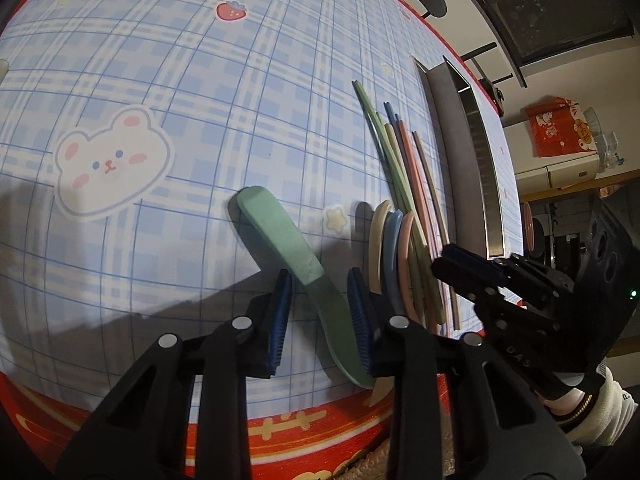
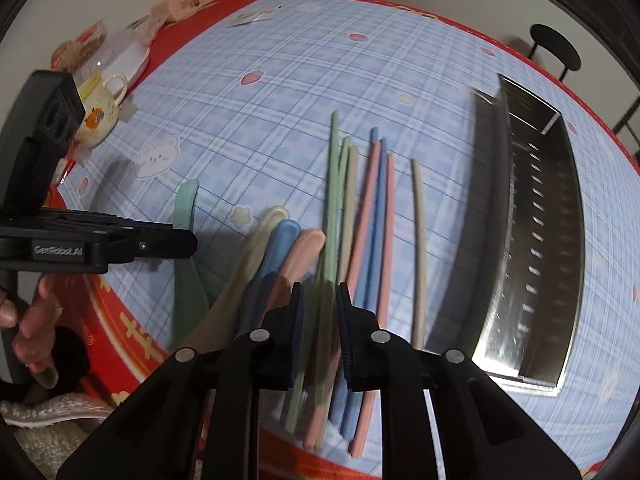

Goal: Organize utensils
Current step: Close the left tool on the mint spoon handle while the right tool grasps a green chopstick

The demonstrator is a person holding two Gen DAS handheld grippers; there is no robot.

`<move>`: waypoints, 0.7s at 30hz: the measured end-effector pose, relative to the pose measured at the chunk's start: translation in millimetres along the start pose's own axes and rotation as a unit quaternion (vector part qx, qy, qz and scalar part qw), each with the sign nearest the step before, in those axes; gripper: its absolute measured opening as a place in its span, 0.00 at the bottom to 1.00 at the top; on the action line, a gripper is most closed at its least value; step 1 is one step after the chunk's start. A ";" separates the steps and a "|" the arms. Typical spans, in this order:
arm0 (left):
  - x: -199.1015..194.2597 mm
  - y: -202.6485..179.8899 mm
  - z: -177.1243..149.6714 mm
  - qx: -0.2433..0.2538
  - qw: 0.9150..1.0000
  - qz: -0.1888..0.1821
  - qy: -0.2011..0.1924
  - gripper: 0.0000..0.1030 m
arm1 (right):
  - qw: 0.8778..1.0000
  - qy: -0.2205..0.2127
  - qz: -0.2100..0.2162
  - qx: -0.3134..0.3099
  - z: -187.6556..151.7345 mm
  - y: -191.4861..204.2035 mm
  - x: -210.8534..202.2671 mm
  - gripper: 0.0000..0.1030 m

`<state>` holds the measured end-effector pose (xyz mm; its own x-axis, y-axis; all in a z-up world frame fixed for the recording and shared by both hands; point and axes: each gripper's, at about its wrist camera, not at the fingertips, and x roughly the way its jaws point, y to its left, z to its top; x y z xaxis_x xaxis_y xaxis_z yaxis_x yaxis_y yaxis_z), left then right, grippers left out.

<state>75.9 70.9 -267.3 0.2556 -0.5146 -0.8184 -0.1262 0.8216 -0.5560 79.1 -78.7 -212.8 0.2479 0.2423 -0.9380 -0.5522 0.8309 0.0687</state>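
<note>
Both views are strongly bent by the fisheye lens; the plaid lines of the tablecloth (image 1: 200, 80) bow outward, and the corners fall into black vignette. The left wrist view is sharp and fairly bright at centre; a broad dark shadow spreads across its lower left, and the green spoon (image 1: 288, 240) throws a short shadow to its left. The right wrist view is smeared by motion blur; the chopsticks (image 2: 360, 208) at centre look streaked; the metal tray (image 2: 540, 220) at right shows pale glare along its perforated wall.
</note>
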 end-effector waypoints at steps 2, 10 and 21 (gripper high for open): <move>1.6 0.0 -0.7 -0.002 1.000 -0.002 -0.001 0.25 | 1.000 0.005 -0.002 -0.006 2.2 2.2 5.1 0.16; 3.9 0.7 -2.0 -0.006 1.000 -0.012 -0.006 0.22 | 1.000 0.018 -0.008 0.000 3.8 -0.3 17.4 0.10; 7.7 -1.1 0.9 -0.004 1.000 -0.016 -0.014 0.25 | 0.998 0.001 0.027 0.059 -2.7 -13.8 14.2 0.07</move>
<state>78.8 66.3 -272.9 0.2865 -0.5338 -0.7956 -0.1245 0.8026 -0.5833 88.2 -88.0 -228.0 0.2181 0.2865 -0.9329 -0.4664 0.8703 0.1582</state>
